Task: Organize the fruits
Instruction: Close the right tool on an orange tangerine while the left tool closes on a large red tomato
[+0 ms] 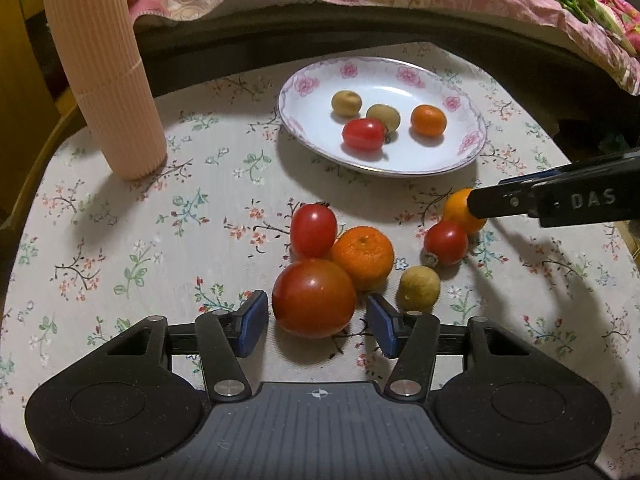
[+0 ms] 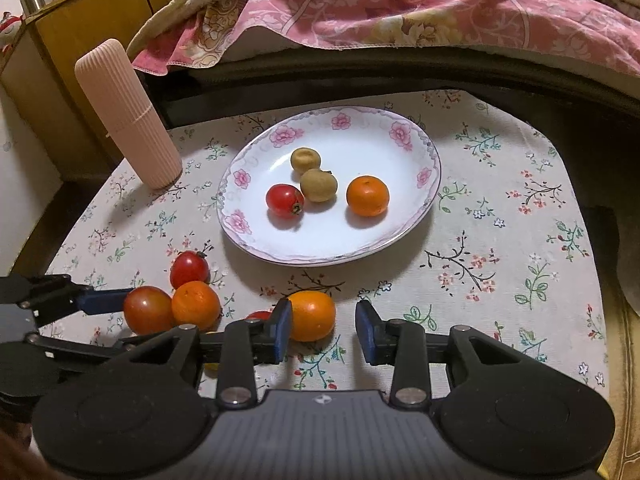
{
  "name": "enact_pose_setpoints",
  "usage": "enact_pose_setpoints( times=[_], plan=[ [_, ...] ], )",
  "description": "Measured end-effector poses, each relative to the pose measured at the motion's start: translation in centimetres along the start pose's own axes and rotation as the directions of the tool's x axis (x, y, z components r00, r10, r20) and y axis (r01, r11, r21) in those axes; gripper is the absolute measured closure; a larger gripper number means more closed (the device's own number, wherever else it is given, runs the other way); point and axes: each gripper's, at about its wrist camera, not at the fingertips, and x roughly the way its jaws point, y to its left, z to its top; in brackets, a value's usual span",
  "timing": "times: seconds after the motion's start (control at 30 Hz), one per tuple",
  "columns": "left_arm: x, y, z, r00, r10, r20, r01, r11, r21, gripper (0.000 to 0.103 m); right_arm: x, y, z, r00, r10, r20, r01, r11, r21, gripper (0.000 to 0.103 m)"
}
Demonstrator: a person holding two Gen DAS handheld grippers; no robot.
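A white floral plate holds two tan longans, a red cherry tomato and a small orange. On the cloth in front lie loose fruits. My left gripper is open around a large red tomato, pads apart from its sides. Beside it sit an orange, a cherry tomato, a longan and another cherry tomato. My right gripper is open around a small orange, the left pad close to it.
A tall ribbed pink cylinder stands at the table's back left. The floral tablecloth covers a small table with rounded edges. A pink quilt hangs behind. A wooden cabinet stands at the far left.
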Motion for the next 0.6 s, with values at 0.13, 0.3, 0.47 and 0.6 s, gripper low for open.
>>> enact_pose_setpoints(
  times=[0.13, 0.3, 0.47, 0.6],
  plan=[
    [0.3, 0.1, 0.2, 1.0, -0.005, 0.005, 0.005, 1.0, -0.008, 0.04, 0.0, -0.2, 0.1, 1.0, 0.009, -0.004, -0.009, 1.0, 0.019, 0.065],
    [0.5, -0.2, 0.2, 1.0, -0.002, 0.012, 0.002, 1.0, 0.006, 0.042, 0.0, -0.4, 0.2, 1.0, 0.016, -0.007, -0.015, 0.999, 0.029, 0.065],
    [0.4, -0.5, 0.1, 1.0, 0.016, 0.009, -0.017, 0.999, 0.03, 0.052, -0.2, -1.4, 0.6, 1.0, 0.022, 0.0, -0.022, 0.997, 0.078, 0.065],
    [0.1, -0.2, -0.1, 1.0, 0.009, -0.002, -0.009, 1.0, 0.016, 0.052, -0.1, -1.8, 0.8, 0.999, 0.038, -0.005, -0.037, 0.992, 0.118, 0.065]
  ],
)
